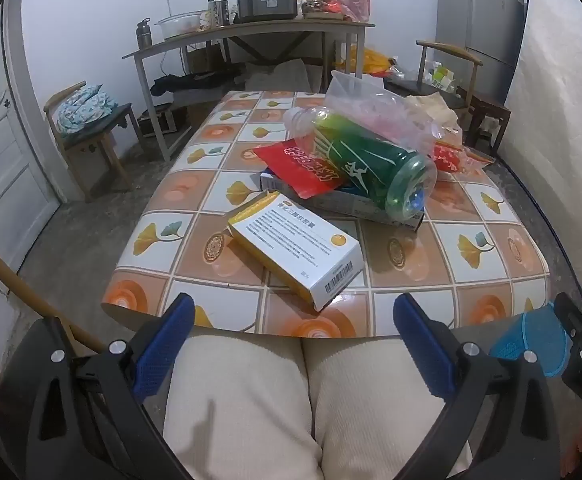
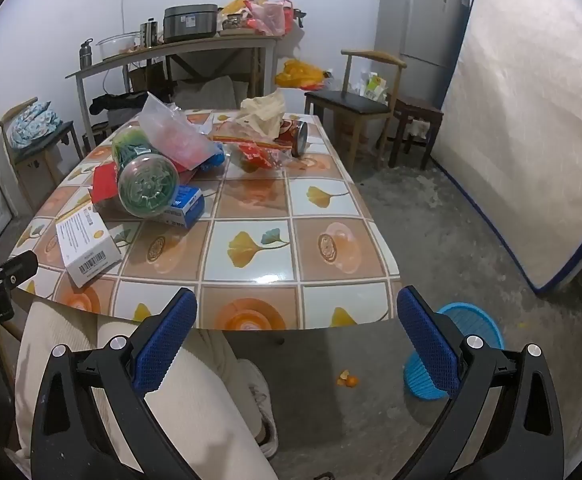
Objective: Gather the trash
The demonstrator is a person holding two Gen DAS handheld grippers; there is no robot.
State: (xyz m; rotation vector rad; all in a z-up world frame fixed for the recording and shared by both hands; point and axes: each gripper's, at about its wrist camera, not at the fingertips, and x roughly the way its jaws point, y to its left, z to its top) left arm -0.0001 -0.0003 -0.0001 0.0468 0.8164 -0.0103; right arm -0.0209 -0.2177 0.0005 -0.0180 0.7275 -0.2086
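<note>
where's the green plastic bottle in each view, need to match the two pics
Left wrist view: the green plastic bottle lies on its side right of centre, base toward the camera, resting on the blue box.
Right wrist view: the same bottle is at left of centre, its round base facing the camera.
Shared landmark: the white and yellow box at the table's near edge, nearer the camera than the bottle in both views.

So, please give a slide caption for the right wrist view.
Open right gripper faces a littered tiled table, blue basket below.
</note>
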